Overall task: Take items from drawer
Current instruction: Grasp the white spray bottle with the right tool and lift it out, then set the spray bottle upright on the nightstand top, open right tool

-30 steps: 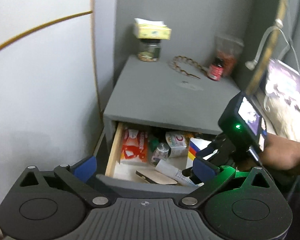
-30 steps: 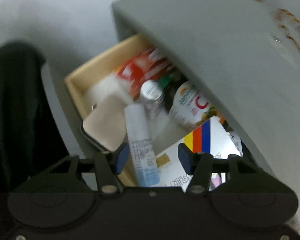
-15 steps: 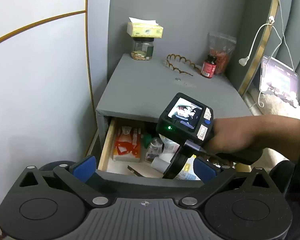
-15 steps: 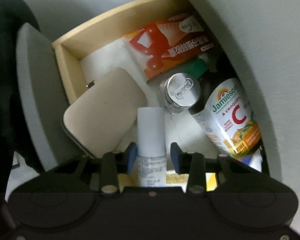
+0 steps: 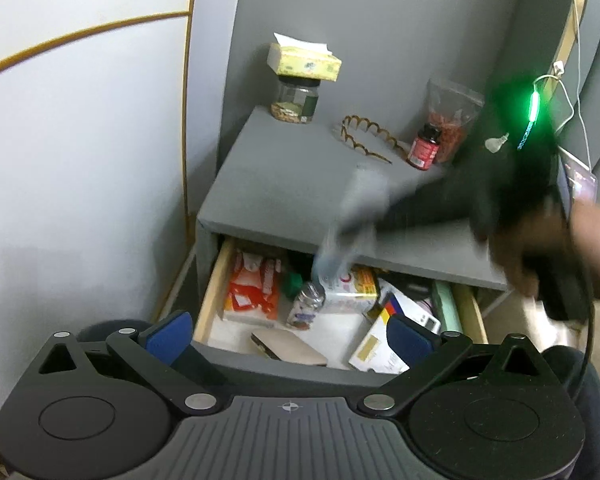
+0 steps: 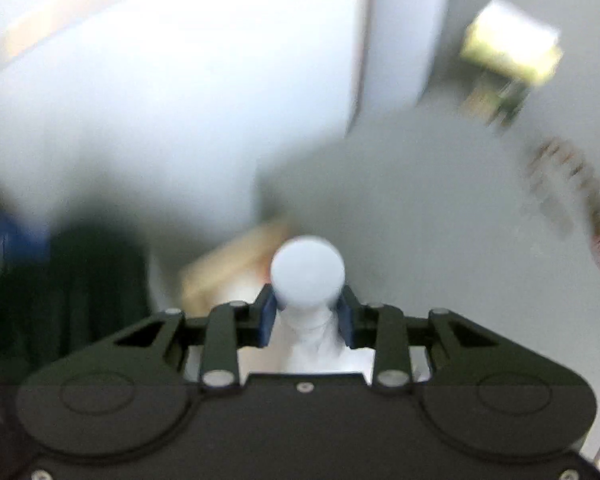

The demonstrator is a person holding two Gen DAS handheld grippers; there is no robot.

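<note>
The open drawer [image 5: 214, 292] of a grey nightstand [image 5: 300, 184] holds an orange packet [image 5: 252, 288], a small silver-capped bottle [image 5: 306, 306], a vitamin pouch [image 5: 352, 286], a beige case [image 5: 288, 348] and a white box [image 5: 376, 346]. My right gripper [image 6: 306, 316] is shut on a white tube [image 6: 307, 276] and holds it above the nightstand front; it shows blurred in the left wrist view [image 5: 352, 216]. My left gripper [image 5: 288, 334] is open and empty in front of the drawer.
On the nightstand top stand a jar [image 5: 296, 100] with a tissue box [image 5: 304, 60] on it, a hairband [image 5: 366, 140], a red bottle [image 5: 424, 148] and a bag [image 5: 454, 116]. A white wall is at the left. A charging cable [image 5: 556, 80] hangs at the right.
My right gripper closed on the white tube in the drawer and lifted it up and out, over the nightstand front. My left gripper has stayed open in front of the drawer.
</note>
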